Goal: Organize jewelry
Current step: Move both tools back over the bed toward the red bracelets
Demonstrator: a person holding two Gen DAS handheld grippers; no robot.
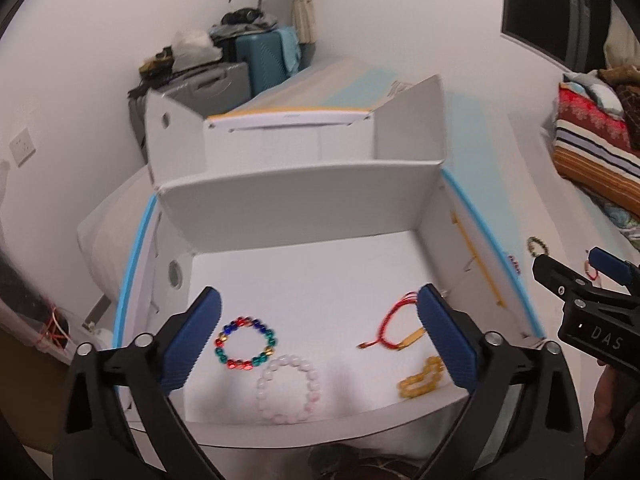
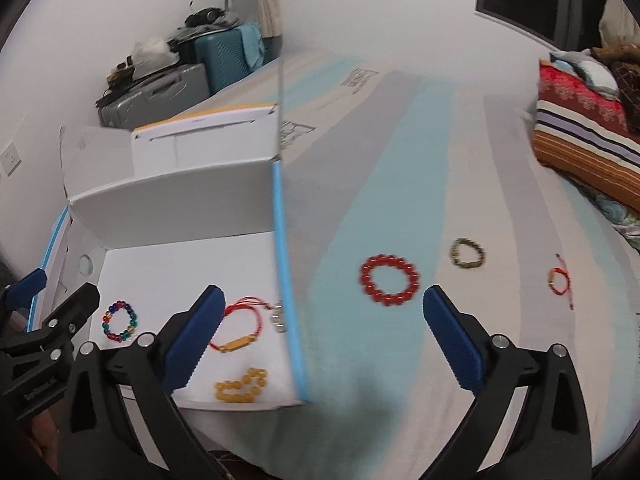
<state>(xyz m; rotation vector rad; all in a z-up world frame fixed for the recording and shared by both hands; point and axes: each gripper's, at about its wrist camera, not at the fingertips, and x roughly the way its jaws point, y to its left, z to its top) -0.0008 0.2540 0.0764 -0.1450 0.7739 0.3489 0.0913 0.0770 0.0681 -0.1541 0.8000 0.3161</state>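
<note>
your right hand-held gripper (image 2: 320, 336) is wide open and holds nothing. the red bead bracelet (image 2: 389, 279) lies on the bed (image 2: 500, 200), just ahead. go down slowly, pinch one side, then carry it to the white box (image 2: 180, 200).

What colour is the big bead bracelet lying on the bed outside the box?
Red; the big bead bracelet shows best in the right wrist view.

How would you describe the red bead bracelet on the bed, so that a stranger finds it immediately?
Start from the open white cardboard box on the striped bed cover. Outside its blue-edged right wall, three bracelets lie on the cover. The round red bead bracelet is nearest the box, the largest, and the only one with all red beads.
</note>
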